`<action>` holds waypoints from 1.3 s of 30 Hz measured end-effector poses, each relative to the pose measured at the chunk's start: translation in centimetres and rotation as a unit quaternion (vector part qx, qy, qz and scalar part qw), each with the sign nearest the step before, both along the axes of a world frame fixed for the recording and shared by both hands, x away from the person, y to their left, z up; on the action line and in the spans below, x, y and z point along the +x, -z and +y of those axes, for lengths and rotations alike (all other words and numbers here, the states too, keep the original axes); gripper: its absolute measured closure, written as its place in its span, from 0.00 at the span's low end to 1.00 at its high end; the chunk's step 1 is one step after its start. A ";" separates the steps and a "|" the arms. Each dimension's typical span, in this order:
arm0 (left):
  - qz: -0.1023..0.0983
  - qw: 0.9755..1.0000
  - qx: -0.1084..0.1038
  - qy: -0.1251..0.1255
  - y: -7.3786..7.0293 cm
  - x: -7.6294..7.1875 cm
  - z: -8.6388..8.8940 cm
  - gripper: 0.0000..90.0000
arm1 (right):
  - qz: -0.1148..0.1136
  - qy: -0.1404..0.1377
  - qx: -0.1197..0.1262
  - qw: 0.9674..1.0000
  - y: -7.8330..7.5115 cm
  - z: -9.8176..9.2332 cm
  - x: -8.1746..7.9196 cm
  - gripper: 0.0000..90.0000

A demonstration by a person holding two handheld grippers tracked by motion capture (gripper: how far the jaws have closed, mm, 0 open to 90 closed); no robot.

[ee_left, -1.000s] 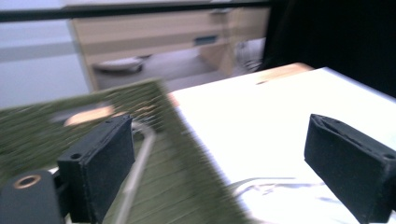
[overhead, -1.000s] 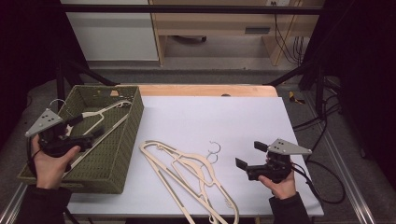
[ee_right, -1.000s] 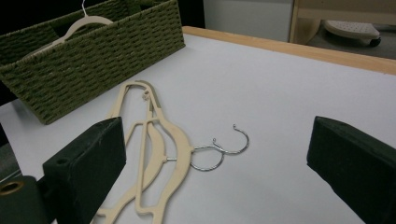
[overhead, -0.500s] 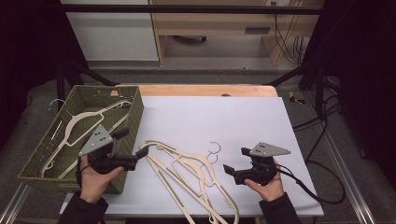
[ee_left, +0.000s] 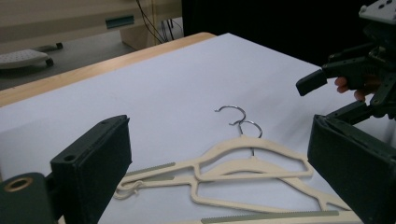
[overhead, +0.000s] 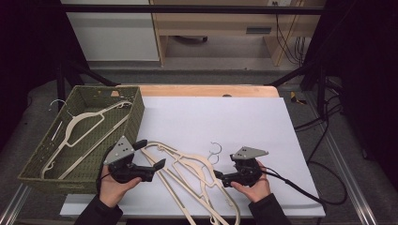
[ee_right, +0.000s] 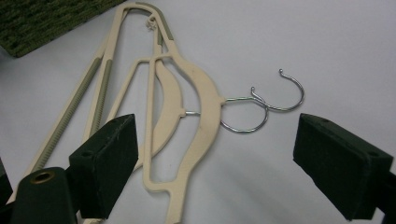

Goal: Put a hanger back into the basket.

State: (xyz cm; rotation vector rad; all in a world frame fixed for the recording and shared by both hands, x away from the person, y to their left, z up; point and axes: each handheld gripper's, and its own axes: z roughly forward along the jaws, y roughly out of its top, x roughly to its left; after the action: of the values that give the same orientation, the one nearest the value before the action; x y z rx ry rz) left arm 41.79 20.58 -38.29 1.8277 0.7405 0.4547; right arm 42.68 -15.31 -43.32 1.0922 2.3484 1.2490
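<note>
Two cream plastic hangers (overhead: 187, 166) lie overlapped on the white table sheet, their metal hooks (overhead: 215, 149) pointing right. My left gripper (overhead: 150, 154) hovers open at their left end, beside the basket. In the left gripper view the hangers (ee_left: 252, 163) lie between and beyond its wide jaws (ee_left: 219, 177). My right gripper (overhead: 224, 165) stands just right of the hooks and faces left. Its jaws (ee_right: 224, 163) have just been closing a little but remain open. The hanger necks (ee_right: 205, 107) and hooks (ee_right: 280, 100) lie on the sheet between them, untouched.
A green woven basket (overhead: 133, 119) at the left holds a third cream hanger (overhead: 80, 123). The table's wooden edge (overhead: 206, 90) runs along the back. A black cable (overhead: 300, 187) trails right from the right gripper. The right gripper (ee_left: 322, 100) appears opposite in the left gripper view.
My left gripper came from over the basket rightward and down to the hangers' left end. My right gripper moved left and lower toward the hooks.
</note>
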 end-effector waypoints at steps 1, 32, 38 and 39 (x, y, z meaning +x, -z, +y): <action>0.000 1.000 0.000 0.000 0.0 0.0 0.0 0.07 | -0.002 0.000 -0.001 1.000 0.0 0.0 0.0 0.16; 0.076 0.993 0.087 0.032 4.8 7.9 -12.2 0.20 | -0.076 0.011 0.060 0.995 -2.7 -4.6 -1.9 0.08; 0.094 0.987 0.120 0.041 6.5 8.8 -14.6 0.31 | -0.081 0.018 0.065 0.994 -2.9 -5.2 -1.9 0.08; 0.101 0.987 0.121 0.041 6.7 8.9 -14.9 0.34 | -0.079 0.022 0.067 0.994 -3.0 -5.2 -1.9 0.08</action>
State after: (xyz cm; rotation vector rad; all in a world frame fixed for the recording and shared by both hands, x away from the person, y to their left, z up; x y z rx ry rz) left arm 50.65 5.67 -45.03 2.1466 0.7679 0.3187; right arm 40.79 -20.48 -40.36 1.0365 2.1406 1.4396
